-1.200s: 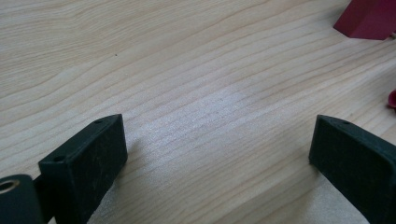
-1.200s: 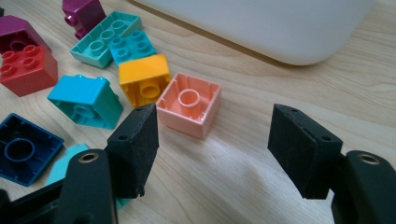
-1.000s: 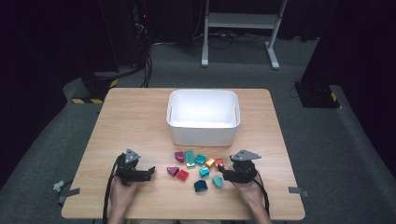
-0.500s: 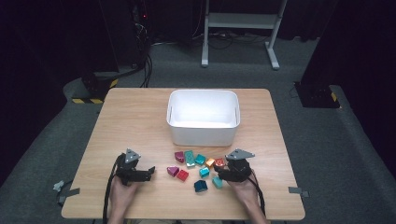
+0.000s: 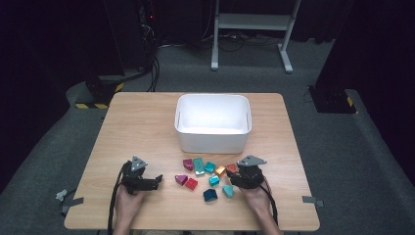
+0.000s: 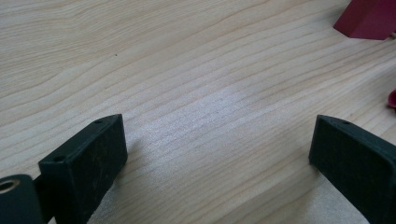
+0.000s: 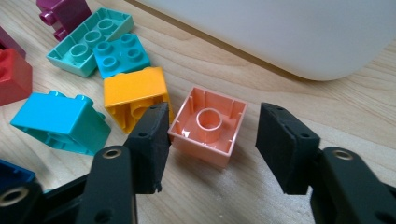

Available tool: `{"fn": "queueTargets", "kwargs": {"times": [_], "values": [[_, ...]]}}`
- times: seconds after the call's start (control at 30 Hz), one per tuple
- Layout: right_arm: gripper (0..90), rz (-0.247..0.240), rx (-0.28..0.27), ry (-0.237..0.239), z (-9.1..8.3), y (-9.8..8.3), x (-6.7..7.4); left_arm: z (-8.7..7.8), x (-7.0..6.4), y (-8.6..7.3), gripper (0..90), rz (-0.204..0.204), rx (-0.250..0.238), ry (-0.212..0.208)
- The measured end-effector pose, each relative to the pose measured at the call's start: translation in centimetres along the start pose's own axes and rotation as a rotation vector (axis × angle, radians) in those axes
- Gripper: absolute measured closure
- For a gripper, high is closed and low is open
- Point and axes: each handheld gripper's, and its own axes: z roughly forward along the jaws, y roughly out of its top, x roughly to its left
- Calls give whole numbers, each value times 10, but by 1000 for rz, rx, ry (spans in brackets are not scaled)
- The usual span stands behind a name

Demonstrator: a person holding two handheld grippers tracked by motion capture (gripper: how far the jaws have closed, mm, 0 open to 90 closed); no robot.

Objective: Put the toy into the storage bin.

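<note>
The tub (image 5: 213, 122) stands at the middle of the bench (image 5: 137, 122). The bricks (image 5: 205, 174) lie in a loose group just before it, between the left gripper (image 5: 155, 180) and the right gripper (image 5: 234, 172).

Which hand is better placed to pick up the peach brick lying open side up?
Right. The right tongs already straddle the peach brick, closing in, one pad touching it, the other not yet. The left tongs stand open over bare table.

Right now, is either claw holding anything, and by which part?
Nothing held yet. The right claw, just closing, straddles the upturned salmon plastic brick: one pad touches its side, the other stands clear. The left claw is open.
</note>
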Motion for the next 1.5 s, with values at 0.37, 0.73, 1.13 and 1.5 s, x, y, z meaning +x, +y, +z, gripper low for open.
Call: {"fn": "queueTargets", "kwargs": {"times": [0.37,0.73,1.13,1.5], "values": [[565,-14,5,-35,2,0,-1,0,0,0,43,0,0,0],[589,-21,-4,-45,0,-1,-3,0,0,0,43,0,0,0],[590,3,-21,-26,-10,-2,-8,0,0,0,44,0,0,0],[590,25,-16,52,-22,2,-16,0,0,0,44,1,1,1]]}}
